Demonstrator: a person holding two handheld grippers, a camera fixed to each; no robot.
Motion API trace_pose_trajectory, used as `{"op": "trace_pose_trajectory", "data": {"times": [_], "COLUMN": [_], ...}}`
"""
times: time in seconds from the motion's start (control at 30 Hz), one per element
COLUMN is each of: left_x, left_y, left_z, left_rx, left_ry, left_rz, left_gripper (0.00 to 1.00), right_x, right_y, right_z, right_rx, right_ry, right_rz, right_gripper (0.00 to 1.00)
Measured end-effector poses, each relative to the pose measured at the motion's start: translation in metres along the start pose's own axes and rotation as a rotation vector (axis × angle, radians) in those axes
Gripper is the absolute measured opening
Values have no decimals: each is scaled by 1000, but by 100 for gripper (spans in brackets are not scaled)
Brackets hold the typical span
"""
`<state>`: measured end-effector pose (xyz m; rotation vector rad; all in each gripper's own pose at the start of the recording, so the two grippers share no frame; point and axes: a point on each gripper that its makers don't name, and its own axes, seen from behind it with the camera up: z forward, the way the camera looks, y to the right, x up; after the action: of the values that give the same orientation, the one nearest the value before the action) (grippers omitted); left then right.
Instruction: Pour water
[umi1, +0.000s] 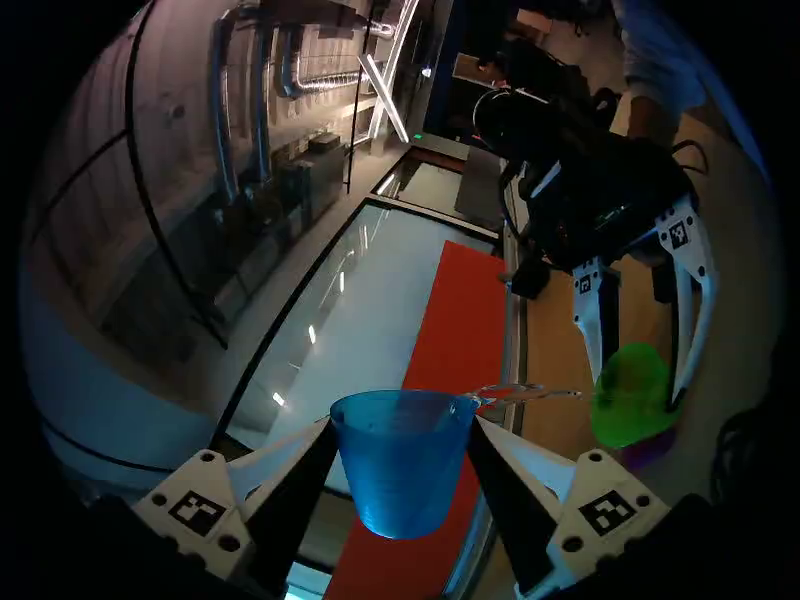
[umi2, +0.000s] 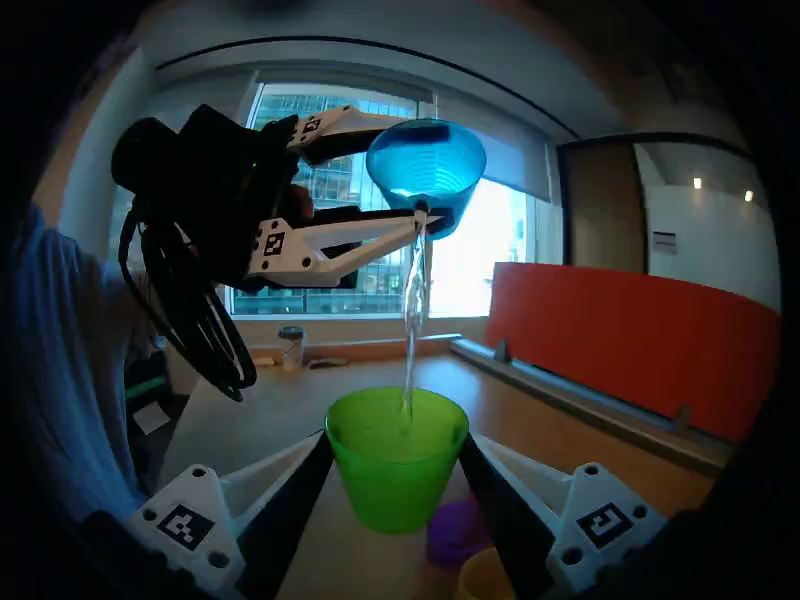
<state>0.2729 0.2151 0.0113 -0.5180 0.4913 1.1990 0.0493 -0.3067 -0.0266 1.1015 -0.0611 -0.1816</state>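
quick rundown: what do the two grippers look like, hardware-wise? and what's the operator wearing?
Both are alike. The left gripper and right gripper have white wedge-shaped fingers with black inner pads, each carrying a square black-and-white marker. The body behind is black and boxy, with black cables looping off it. The person wears a light blue sleeve.

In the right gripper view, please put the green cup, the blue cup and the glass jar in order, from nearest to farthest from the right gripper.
1. green cup: between the fingers of the right gripper.
2. blue cup: raised above the green cup, tilted.
3. glass jar: far back, on the left.
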Motion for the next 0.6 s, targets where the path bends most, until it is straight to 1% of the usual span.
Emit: {"op": "trace_pose_trajectory", "data": {"times": [0.3,0.6], "left_x": [1,5], "left_y": [-4,-2], "left_z": [0,3], "left_rx": [-1,0], "left_ry": [2,8], "left_rz": [54,94], "left_gripper": [87,87], "right_x": [0,3], "right_y": [2,1], "right_z": [0,0], "right_rx": [-5,-8], "right_ry": [2,7], "right_rz": [-1,-5], "right_gripper": [90,90]}}
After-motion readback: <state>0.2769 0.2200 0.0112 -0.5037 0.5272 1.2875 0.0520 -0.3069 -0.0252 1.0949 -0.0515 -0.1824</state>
